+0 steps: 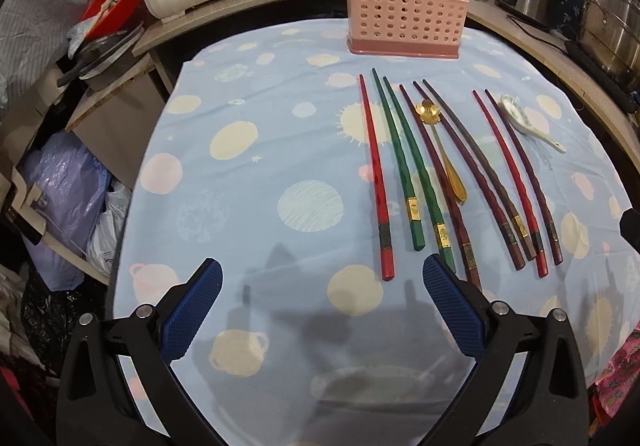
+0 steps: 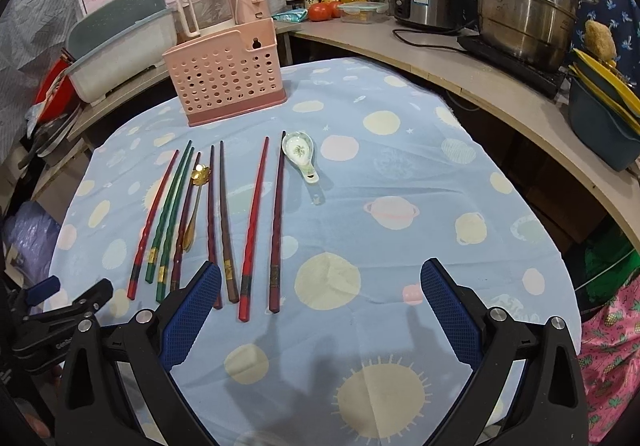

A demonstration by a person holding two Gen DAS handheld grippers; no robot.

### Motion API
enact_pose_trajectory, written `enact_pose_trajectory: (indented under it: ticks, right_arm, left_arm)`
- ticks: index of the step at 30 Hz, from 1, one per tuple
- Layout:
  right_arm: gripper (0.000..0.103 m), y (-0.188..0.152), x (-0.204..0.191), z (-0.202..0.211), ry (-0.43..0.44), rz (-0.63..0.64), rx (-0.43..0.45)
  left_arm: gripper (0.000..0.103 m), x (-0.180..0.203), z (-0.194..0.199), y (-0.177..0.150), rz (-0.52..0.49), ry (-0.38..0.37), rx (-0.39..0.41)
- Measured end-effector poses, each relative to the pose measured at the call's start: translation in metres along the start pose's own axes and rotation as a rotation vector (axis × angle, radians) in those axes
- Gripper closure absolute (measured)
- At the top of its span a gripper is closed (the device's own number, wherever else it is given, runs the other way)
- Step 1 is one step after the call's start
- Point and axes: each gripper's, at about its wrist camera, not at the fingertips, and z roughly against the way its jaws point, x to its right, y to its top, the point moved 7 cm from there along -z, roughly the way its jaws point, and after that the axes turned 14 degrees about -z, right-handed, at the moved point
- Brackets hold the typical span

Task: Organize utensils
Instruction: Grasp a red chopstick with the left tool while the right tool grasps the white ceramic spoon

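We hold left gripper and right gripper spread, empty. Nothing sorted yet. Next: pinch chopsticks, carry toward pink holder at 11 o'clock.

The left gripper hangs wide open above the tablecloth; chopsticks lie before a pink holder at the far edge.

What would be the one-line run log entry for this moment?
left gripper: open, empty | right gripper: open, empty | chopsticks, two spoons: on tablecloth | pink holder: looks empty
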Motion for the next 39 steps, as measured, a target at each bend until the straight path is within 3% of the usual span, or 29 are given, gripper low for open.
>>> enact_pose_trajectory:
  ticks: [3,11,18,23,26,30,39]
  right_arm:
    - [0.007,0.002,0.001,-0.006,0.001,-0.006,-0.009]
    - [0.016,0.006,-0.001,-0.022,0.006,-0.007,-0.039]
    - [0.038,0.011,-0.009,-0.044,0.038,0.000,-0.090]
    - [0.056,0.026,-0.016,-0.064,0.084,-0.020,-0.124]
    - [0.069,0.039,-0.022,-0.076,0.106,-0.021,-0.131]
    - [0.084,0.057,-0.029,-0.095,0.146,-0.045,-0.150]
    - [0.089,0.074,-0.024,-0.130,0.130,-0.079,-0.175]
  left_arm:
    - [0.008,0.002,-0.012,0.002,-0.003,-0.013,-0.016]
    - [0.026,0.002,-0.038,0.000,0.009,-0.058,-0.074]
    - [0.043,0.005,-0.042,0.007,-0.003,-0.080,-0.068]
    - [0.072,0.002,-0.045,0.015,0.002,-0.098,-0.062]
    - [0.081,-0.001,-0.047,0.017,0.010,-0.106,-0.064]
    - [0.083,-0.001,-0.049,0.019,0.010,-0.109,-0.062]
    - [0.083,0.000,-0.052,0.022,0.007,-0.108,-0.061]
